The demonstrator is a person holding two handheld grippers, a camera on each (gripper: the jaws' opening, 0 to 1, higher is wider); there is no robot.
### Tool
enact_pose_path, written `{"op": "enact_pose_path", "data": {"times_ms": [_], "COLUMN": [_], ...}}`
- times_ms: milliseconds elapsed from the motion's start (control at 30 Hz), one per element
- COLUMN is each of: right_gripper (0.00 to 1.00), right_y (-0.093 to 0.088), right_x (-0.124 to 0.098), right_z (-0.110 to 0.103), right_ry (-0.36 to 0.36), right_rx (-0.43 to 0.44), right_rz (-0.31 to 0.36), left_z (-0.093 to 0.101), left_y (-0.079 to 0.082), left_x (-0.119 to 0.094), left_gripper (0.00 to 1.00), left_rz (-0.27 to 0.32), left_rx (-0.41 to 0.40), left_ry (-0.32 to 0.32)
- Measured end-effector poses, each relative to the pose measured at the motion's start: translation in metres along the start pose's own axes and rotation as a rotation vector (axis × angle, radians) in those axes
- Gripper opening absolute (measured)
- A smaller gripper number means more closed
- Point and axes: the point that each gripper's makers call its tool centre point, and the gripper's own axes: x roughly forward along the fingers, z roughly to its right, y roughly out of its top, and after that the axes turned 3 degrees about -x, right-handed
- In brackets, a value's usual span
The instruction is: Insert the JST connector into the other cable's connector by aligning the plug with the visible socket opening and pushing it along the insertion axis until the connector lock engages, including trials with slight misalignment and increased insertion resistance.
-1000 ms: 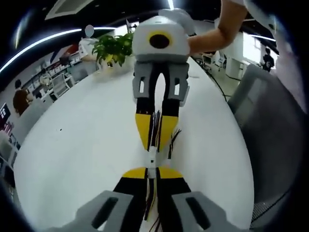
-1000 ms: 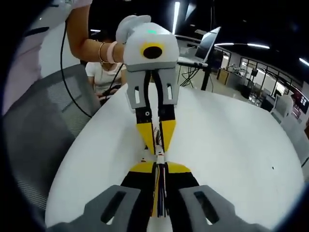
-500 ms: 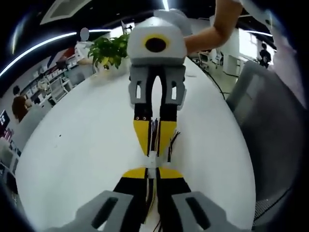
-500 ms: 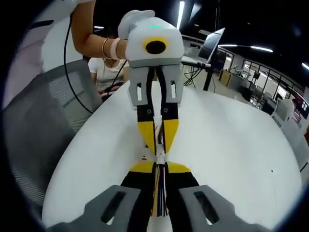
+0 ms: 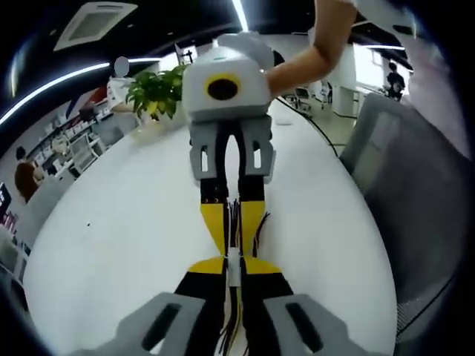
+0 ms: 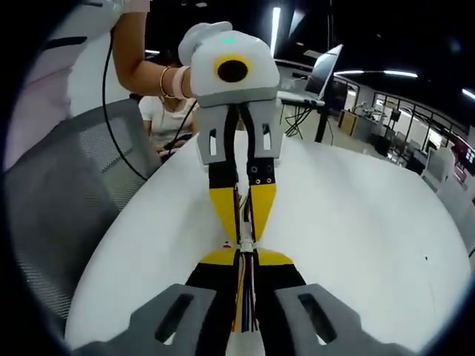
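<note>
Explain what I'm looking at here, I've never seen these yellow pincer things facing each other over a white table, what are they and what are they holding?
These are two hand-held grippers, one in each of a person's hands, each carrying its own fisheye camera.

In the left gripper view, the left gripper rises from the bottom edge, and the right gripper faces it, with a hand behind it. The right gripper view is the reverse: the right gripper is below, the left gripper opposite.

Each gripper is shut on a bundle of thin wires ending in a small white connector. The two connectors meet tip to tip between the yellow jaws; whether they have locked together is too small to tell.

Below is a white table, with a potted plant at its far end.
</note>
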Motion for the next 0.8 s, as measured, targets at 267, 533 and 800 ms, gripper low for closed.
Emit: {"op": "enact_pose_path", "data": {"times_ms": [267, 533, 800], "right_gripper": [0.04, 0.04, 0.03], "right_y": [0.0, 0.0, 0.002], "right_x": [-0.005, -0.004, -0.001], "right_z": [0.0, -0.001, 0.002], "right_ry": [0.008, 0.017, 0.016], "right_rx": [0.017, 0.006, -0.01], "right_rz": [0.017, 0.019, 0.031], "left_z": [0.0, 0.002, 0.002], "left_y": [0.003, 0.006, 0.008], "left_x": [0.0, 0.001, 0.001], "left_gripper": [0.0, 0.0, 0.0], "left_rz": [0.033, 0.041, 0.049], "left_rx": [-0.013, 0.02, 0.041], "left_ry": [-0.009, -0.029, -0.034]}}
